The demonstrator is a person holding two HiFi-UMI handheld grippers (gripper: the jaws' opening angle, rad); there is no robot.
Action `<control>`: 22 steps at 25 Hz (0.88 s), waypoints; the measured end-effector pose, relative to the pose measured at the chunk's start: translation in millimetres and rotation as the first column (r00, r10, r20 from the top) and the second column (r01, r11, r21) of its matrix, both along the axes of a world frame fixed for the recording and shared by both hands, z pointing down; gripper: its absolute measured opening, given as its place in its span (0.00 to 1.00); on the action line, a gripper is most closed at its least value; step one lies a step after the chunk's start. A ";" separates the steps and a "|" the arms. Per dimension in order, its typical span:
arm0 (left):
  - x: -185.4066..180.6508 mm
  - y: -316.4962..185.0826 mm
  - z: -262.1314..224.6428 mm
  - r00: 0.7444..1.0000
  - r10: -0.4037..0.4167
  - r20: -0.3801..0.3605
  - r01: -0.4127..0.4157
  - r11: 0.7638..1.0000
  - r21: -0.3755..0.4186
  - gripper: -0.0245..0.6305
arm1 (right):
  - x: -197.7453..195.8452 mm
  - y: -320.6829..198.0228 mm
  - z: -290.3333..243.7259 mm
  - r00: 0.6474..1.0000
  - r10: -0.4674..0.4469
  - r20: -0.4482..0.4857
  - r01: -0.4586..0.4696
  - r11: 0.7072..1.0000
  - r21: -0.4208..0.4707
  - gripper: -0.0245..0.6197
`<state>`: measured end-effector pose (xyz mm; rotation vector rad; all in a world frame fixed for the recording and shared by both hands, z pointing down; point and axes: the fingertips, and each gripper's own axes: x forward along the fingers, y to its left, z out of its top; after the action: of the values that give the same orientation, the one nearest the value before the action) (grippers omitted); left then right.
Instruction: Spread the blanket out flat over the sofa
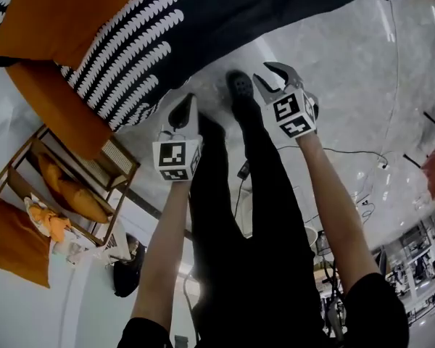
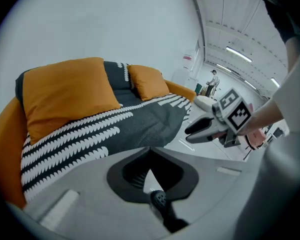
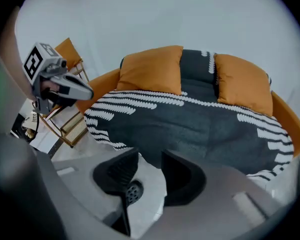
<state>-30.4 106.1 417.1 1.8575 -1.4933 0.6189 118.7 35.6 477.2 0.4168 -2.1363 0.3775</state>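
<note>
At my far left stands a slatted wooden rack [image 1: 18, 167] with a woven cane panel, holding a soft orange cushion [image 1: 76, 198]. Beside it, the curved orange sofa [image 1: 58, 100] carries the blanket [image 1: 225, 20]: dark grey, nubbly, banded with white scalloped stripes, lying over the seat and up the back between two plump orange pillows [image 3: 152, 69]. My left gripper [image 1: 183, 107] has its jaws pressed together on nothing. My perforated black shoe [image 1: 239, 85] stands on glossy pale floor [image 1: 362, 85]. My right gripper [image 1: 268, 75] gapes wide, empty, off the blanket's edge.
</note>
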 end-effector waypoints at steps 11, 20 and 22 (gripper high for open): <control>-0.9 -19.4 9.8 0.998 0.066 0.012 -0.066 0.997 0.024 0.05 | -31.0 0.4 113.0 0.997 0.018 -0.071 -0.022 0.999 -0.047 0.33; -10.0 -22.0 22.5 0.996 0.078 -0.033 -0.076 0.995 0.058 0.05 | -63.4 -11.3 160.0 0.994 0.067 -0.090 -0.065 0.998 0.024 0.33; -13.1 -20.6 27.7 0.995 0.091 -0.030 -0.089 0.994 0.057 0.05 | -69.0 -17.9 165.2 0.991 0.083 -0.101 -0.078 0.996 0.044 0.32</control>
<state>-43.5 85.5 444.8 1.9771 -1.4259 0.5913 49.7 17.7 642.3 0.5354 -2.0341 0.3523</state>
